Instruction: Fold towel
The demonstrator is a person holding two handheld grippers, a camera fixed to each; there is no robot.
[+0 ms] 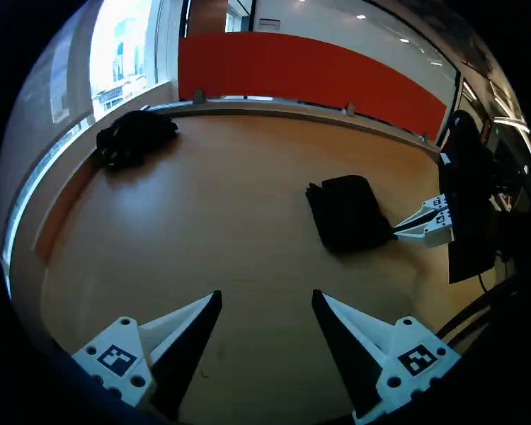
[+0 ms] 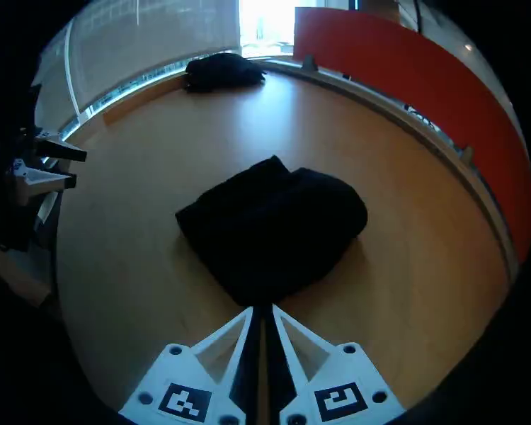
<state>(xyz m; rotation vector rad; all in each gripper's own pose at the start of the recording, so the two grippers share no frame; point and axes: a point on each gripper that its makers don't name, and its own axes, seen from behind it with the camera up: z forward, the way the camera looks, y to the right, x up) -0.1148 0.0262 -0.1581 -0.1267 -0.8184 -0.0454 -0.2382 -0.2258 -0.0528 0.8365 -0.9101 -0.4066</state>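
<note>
Towel [image 2: 272,227] dark, folded, mid-table, just ahead of your right gripper [image 2: 263,309], long axis across its line | right gripper closed, tips at towel's near edge, pinch unclear | left gripper [image 1: 265,292] open over bare table [image 1: 216,198], well apart | right nearer.

Left gripper view: rides high and well back, looks down across the table [image 1: 216,212] past its own fingers [image 1: 187,336] at the lower edge; catches the towel [image 1: 347,212] right of centre, far off. Right gripper view: sits low, close up, faces the towel [image 2: 272,227] mid-frame over its fingers [image 2: 226,347] at bottom centre. Shares table [image 2: 407,269], towel, dark bundle [image 1: 134,136] [image 2: 223,71] and red panel [image 1: 308,71] [image 2: 421,78] up top.
</note>
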